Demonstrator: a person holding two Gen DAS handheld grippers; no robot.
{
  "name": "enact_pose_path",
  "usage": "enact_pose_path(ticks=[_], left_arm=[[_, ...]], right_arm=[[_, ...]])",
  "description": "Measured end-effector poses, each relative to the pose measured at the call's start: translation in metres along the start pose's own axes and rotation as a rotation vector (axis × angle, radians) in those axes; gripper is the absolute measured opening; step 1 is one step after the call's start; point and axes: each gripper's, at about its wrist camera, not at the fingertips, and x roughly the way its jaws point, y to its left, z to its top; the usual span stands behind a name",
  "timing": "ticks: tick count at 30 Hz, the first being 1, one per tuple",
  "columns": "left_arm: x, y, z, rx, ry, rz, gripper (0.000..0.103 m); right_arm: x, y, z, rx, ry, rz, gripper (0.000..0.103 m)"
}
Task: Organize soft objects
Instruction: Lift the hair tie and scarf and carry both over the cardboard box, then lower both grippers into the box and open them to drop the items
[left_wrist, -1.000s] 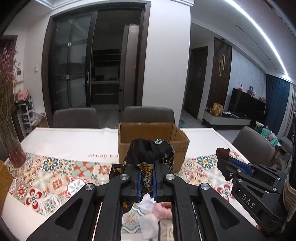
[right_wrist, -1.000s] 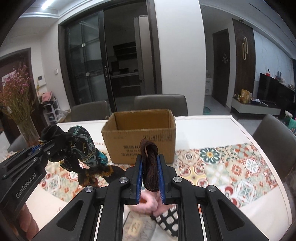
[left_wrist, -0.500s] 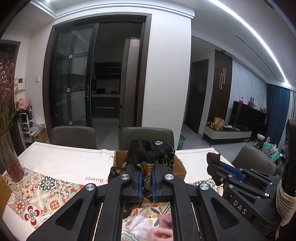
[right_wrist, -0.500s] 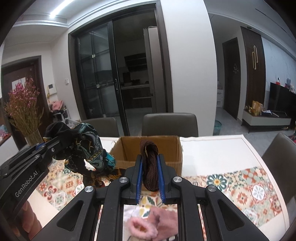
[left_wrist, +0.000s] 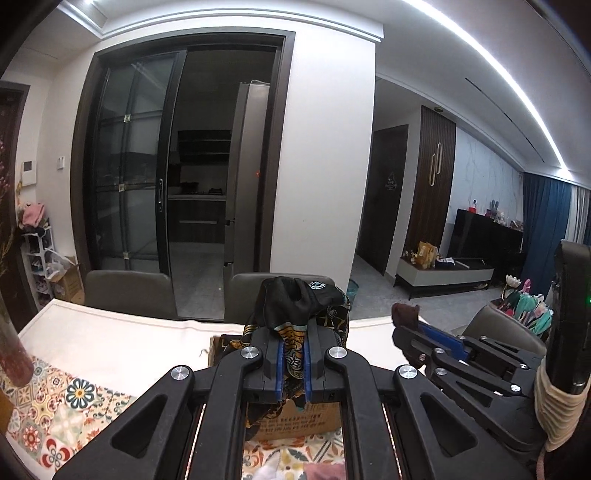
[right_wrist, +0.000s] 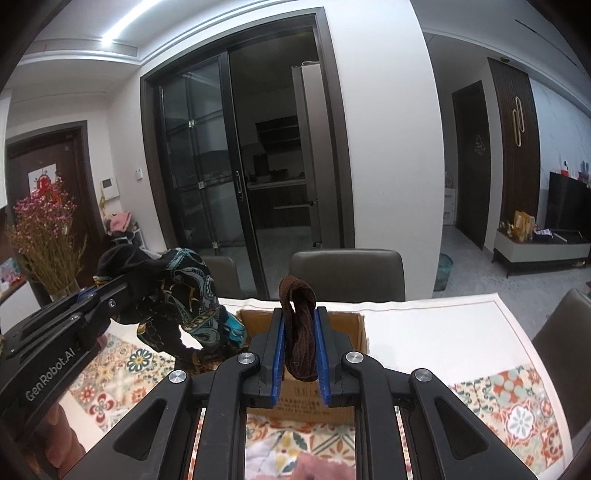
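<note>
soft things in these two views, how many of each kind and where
patterned scarf in the left gripper: 1
brown fabric piece in the right gripper: 1
pink fluffy item on the table: 1
white cloth on the table: 1
total: 4

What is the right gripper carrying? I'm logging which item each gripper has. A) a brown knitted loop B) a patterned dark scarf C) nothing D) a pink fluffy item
A: in the right wrist view the brown knitted loop is pinched between the blue-padded fingers of the right gripper, above the cardboard box.
</note>
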Motion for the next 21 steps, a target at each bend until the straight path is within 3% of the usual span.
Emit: enact_pose_path(ticks=[13, 21], left_arm=[[0.049, 0.000, 0.030, 0.051, -0.018, -0.015, 0.009], [0.088, 0.005, 0.032, 0.058, 0.017, -0.021, 0.009]], right_arm=[[0.041, -0.009, 0.034, -0.010, 0.002, 0.015, 0.016], [0.074, -0.013, 0.036, -0.013, 0.043, 0.010, 0.016]])
